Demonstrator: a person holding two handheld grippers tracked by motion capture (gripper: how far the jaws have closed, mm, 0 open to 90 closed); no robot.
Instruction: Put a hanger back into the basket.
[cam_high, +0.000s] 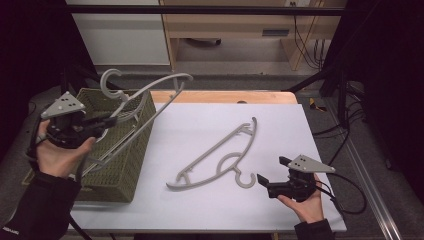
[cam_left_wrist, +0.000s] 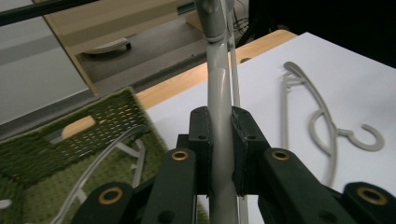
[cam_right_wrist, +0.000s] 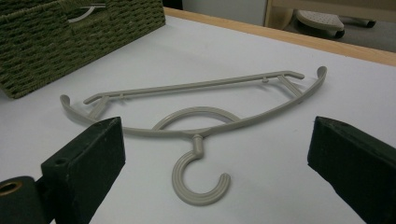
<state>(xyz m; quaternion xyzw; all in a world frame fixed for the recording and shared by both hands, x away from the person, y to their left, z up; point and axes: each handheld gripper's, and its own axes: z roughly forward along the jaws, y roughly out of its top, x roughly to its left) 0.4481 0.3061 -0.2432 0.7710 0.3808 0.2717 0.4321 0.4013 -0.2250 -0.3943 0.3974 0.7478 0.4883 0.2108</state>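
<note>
High view: my left gripper (cam_high: 102, 121) is clamped on the arm of a grey hanger (cam_high: 150, 95) lifted over the green basket (cam_high: 127, 165) at 9 o'clock. My right gripper (cam_high: 272, 175) stands wide apart, empty, just beside the hook of the second hanger (cam_high: 215, 155) lying flat mid-table. Judging: light, stiff, smooth plastic; likely slippery. Best hold is the neck above the hook.

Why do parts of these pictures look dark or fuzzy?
High view: the edges fall into black, while the white table is evenly lit. Left gripper view: the held hanger is soft up close. Right gripper view: the black jaws blur; the hanger on the table is sharp.
</note>
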